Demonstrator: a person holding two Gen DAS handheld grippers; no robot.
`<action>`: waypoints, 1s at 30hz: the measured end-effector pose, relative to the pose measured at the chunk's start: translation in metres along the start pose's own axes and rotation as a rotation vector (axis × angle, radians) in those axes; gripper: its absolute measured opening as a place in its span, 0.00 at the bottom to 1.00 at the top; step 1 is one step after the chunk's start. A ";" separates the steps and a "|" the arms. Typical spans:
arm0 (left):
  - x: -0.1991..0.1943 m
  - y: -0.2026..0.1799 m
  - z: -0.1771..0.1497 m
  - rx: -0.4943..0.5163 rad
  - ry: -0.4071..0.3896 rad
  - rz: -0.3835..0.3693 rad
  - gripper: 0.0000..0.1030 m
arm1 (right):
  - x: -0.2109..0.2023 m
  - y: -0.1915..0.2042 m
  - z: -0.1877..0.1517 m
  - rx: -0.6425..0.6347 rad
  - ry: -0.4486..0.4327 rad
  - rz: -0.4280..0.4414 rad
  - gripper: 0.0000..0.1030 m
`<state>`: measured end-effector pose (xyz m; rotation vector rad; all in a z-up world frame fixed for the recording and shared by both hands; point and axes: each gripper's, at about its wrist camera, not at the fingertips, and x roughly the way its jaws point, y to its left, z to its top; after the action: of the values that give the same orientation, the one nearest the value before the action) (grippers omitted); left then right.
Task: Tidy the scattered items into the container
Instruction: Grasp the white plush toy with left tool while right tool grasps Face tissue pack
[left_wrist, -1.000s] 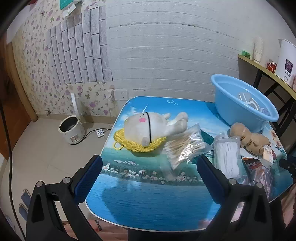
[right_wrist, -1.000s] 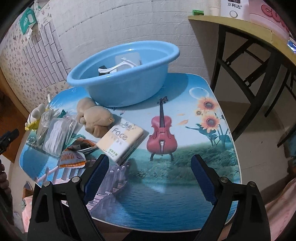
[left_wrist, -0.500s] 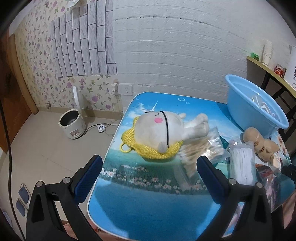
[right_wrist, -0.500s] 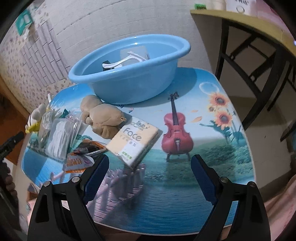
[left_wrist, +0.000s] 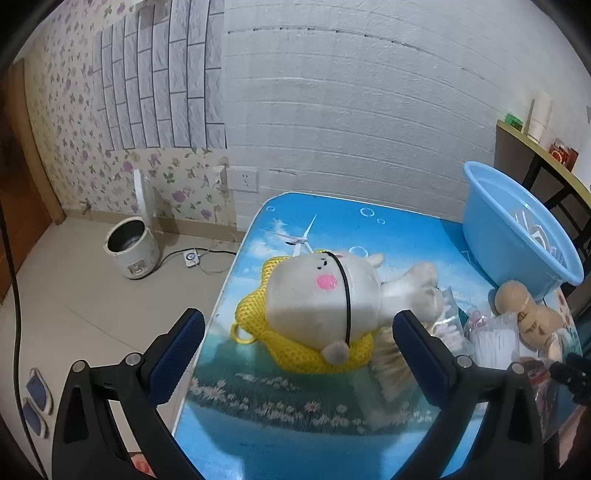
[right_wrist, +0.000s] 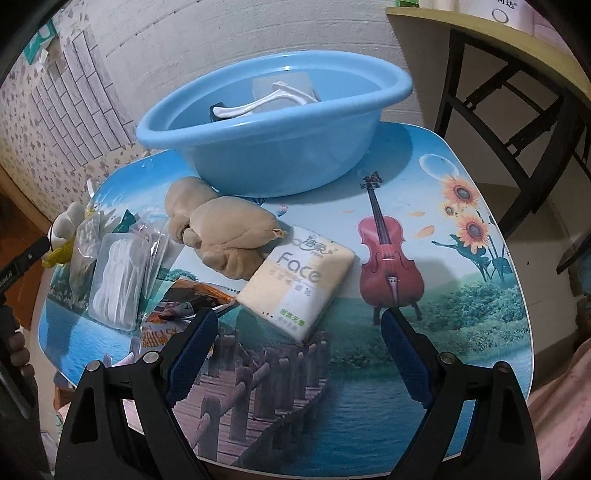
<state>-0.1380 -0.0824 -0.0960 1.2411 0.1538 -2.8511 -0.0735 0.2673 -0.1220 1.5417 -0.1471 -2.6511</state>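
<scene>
My left gripper (left_wrist: 295, 345) stands wide open over the near left part of the table (left_wrist: 332, 435), nothing between its blue pads (left_wrist: 177, 354). Just beyond them lies a white plush toy (left_wrist: 321, 295) with a pink cheek spot and a black band, resting on a yellow knitted mesh pouch (left_wrist: 266, 332). Beside the plush, on its right, lies a clear bag of cotton swabs (left_wrist: 391, 365), partly hidden behind my right-hand finger in that view.

My right gripper (right_wrist: 295, 354) is likewise spread wide and empty, hovering above the printed tabletop (right_wrist: 461, 314). Directly ahead of it lies a pack of "Face" tissues (right_wrist: 299, 280), flat and angled, apart from both pads. Touching the pack's far corner is a tan plush toy (right_wrist: 225, 232), lying on its side just in front of the blue plastic basin (right_wrist: 273, 147). Left of the tissues are an orange snack packet (right_wrist: 173, 317) (partly behind my left-hand finger) and a clear pack of white cotton swabs (right_wrist: 118, 280).

The basin stands at the far edge of the table by the wall. It holds a white plastic item and a dark object whose kinds I cannot tell. The remaining items lie outside it on the table.

On the floor to the left stands a rice cooker pot (left_wrist: 131, 247). A hand (right_wrist: 18, 350) shows at the left edge of the right wrist view.
</scene>
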 end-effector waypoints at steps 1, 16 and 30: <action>0.002 0.000 0.001 -0.006 0.004 -0.004 1.00 | 0.001 0.000 0.001 0.003 0.005 -0.001 0.85; 0.033 -0.010 0.009 0.016 0.035 -0.023 1.00 | 0.013 0.000 0.011 0.058 0.023 -0.045 0.85; 0.043 -0.011 0.006 0.009 0.055 -0.040 1.00 | 0.003 -0.026 0.004 0.049 0.027 -0.076 0.85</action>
<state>-0.1727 -0.0717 -0.1224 1.3342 0.1688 -2.8554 -0.0791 0.2935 -0.1257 1.6286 -0.1557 -2.7026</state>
